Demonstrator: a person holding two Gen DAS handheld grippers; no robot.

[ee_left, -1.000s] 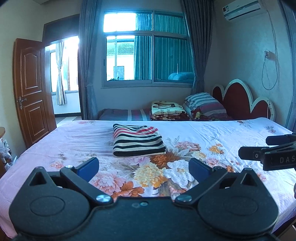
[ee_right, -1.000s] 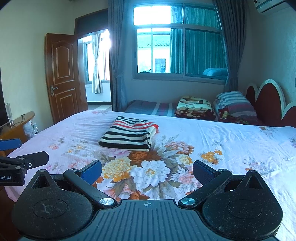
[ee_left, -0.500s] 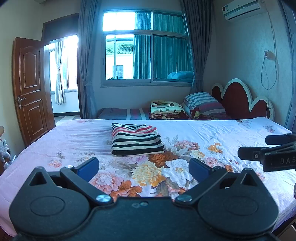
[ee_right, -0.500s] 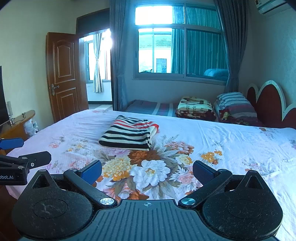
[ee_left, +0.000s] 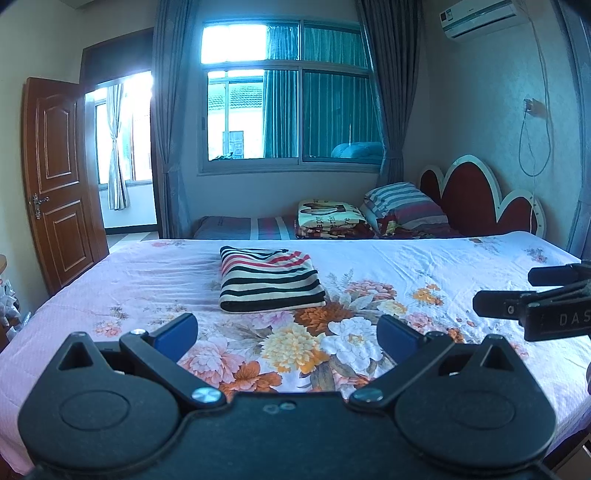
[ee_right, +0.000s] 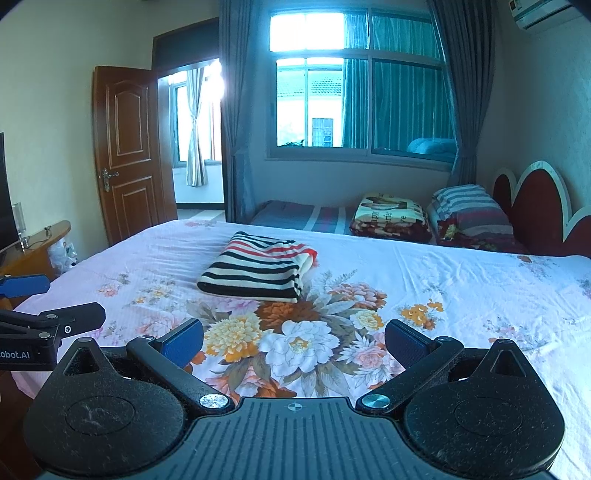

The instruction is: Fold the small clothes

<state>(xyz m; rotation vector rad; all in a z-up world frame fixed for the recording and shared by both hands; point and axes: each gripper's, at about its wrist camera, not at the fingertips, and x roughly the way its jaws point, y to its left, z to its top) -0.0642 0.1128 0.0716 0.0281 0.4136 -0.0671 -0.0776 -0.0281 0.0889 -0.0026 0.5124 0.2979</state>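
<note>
The folded striped garment (ee_left: 269, 280) lies mid-bed (ee_left: 461, 266), well beyond both grippers (ee_left: 286, 328) (ee_right: 293, 338), jaws apart and empty; a careless nudge could undo its folds.

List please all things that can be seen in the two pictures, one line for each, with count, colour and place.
striped garment: 1, black, cream and red, folded, on the bed's middle
bed sheet: 1, pink-white with flowers, covering the bed
headboard: 1, dark red with white edge, right end of the bed
folded blanket: 1, cream and dark red, behind the bed
striped pillow: 1, grey, white and red, beside the blanket
window: 1, with teal curtains, back wall
door: 1, brown wood, open, left
air conditioner: 1, white, top right
left tool: 1, black with blue pads, open, empty
right tool: 1, black with blue pads, open, empty
</note>
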